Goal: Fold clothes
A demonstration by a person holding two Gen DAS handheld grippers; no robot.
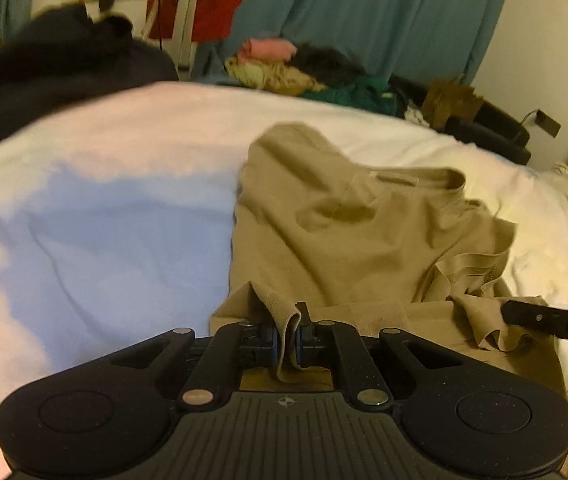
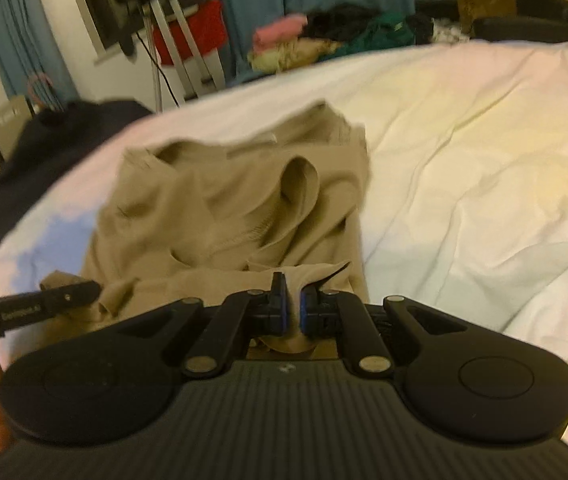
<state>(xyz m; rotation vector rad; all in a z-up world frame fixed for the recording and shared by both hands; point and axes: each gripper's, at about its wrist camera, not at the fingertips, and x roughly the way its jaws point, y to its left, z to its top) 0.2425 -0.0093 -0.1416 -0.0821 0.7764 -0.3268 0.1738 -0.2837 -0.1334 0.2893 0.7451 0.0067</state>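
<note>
Nearest the lens in the left wrist view: left gripper [image 1: 288, 330], pads drawn together on a fold of the ribbed hem of the tan shirt [image 1: 364, 236]; cloth passes between the pads and hangs below them. Right wrist view, same arrangement: right gripper [image 2: 292, 304] pinches a second fold of the same near edge, pads closed down onto the fabric with a narrow strip of it showing between. The shirt [image 2: 235, 208] lies rumpled on the white bed sheet [image 1: 131, 152], running away from both tools: hem at the grippers, collar with its label at the far end. Long axis therefore points straight ahead, roughly along the fingers. The two grippers sit side by side on the near edge; each shows at the margin of the other's view, so they are close together, neither clearly nearer the collar. Judgement: with both hem points held and the body stretching forward, the coming move depends on carrying the near edge toward the collar along that axis. A sleeve is bunched mid-body and may drag. Pile of other clothes [image 2: 324, 40] beyond the bed, well apart.
</note>
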